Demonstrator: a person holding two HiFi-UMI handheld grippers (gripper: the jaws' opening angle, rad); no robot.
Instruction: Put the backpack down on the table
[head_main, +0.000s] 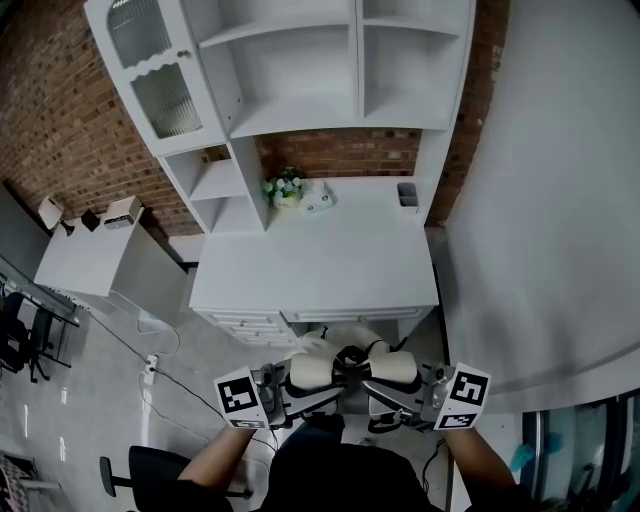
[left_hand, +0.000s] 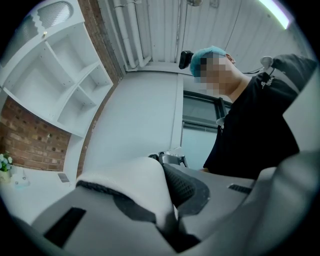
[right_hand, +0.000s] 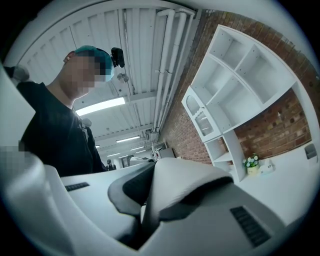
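A white backpack (head_main: 340, 368) with dark trim hangs between my two grippers, in front of the near edge of the white table (head_main: 320, 265) and below its top. My left gripper (head_main: 288, 390) is shut on a white shoulder strap (left_hand: 132, 182) with a dark mesh underside. My right gripper (head_main: 388, 395) is shut on the other white strap (right_hand: 187, 182). In the left gripper view the left gripper (left_hand: 167, 210) pinches the strap tightly, and the right gripper (right_hand: 142, 215) does the same in its own view. The backpack's lower part is hidden behind my body.
A flower pot (head_main: 285, 188) and a small grey cup (head_main: 407, 195) stand at the back of the table, under a white shelf unit (head_main: 300, 70). A low side table (head_main: 85, 255) sits at the left, a black chair (head_main: 150, 470) at lower left, a grey wall (head_main: 550, 220) at the right.
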